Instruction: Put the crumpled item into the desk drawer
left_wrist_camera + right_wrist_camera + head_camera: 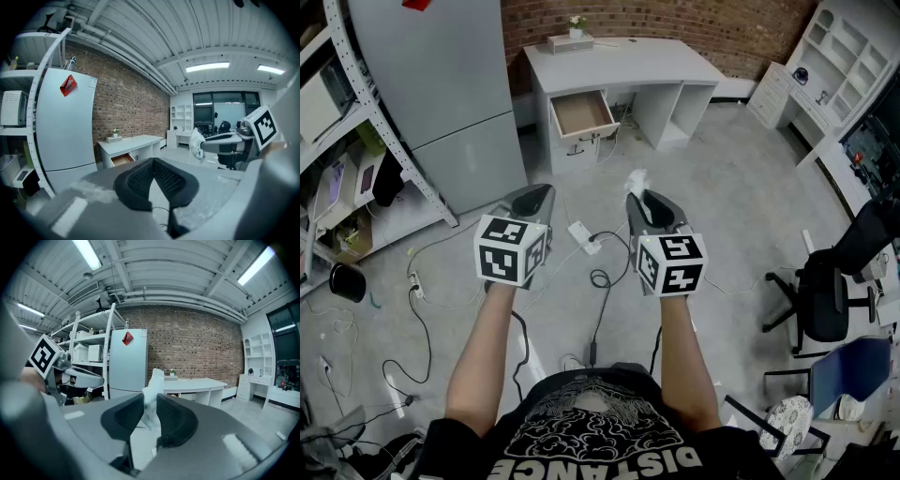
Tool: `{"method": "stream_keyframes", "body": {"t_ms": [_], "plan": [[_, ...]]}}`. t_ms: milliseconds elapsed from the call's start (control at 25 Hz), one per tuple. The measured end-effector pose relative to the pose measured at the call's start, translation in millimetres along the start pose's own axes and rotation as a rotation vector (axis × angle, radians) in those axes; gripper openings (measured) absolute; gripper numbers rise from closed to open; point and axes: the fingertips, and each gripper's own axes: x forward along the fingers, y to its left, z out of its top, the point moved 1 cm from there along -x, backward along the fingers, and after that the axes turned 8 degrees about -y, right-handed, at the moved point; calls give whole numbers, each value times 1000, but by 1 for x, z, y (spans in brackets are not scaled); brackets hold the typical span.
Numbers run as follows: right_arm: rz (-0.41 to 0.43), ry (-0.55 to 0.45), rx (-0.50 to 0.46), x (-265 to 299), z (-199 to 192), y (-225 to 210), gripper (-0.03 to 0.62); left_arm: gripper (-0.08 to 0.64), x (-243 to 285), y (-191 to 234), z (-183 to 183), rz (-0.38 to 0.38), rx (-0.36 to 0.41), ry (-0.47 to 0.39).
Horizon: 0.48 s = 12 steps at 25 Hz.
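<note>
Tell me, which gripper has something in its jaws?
The right gripper: its jaws pinch the white crumpled item. The left gripper has its jaws shut together, with nothing between them.

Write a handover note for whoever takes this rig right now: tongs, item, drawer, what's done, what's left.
Right tongs: shut on the crumpled white item, held level in the air.
Left tongs: shut, nothing between them.
Desk stands ahead against the brick wall, across open floor; its drawer is pulled out and looks empty.
Done: item picked up, drawer open.
Left: carry the item to the desk and release it into the drawer.
</note>
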Motion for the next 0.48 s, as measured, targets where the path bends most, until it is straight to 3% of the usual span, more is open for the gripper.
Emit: {"method": "stream_keyframes", "body": {"t_ms": [280,480], "plan": [[14,-13,-15,-4,-2,-2,83,-2,7,-10,1,-60,33,-23],[13,3,4,-12,-5,-15,80,-2,16,-30,-6,-132,51,14]]}}
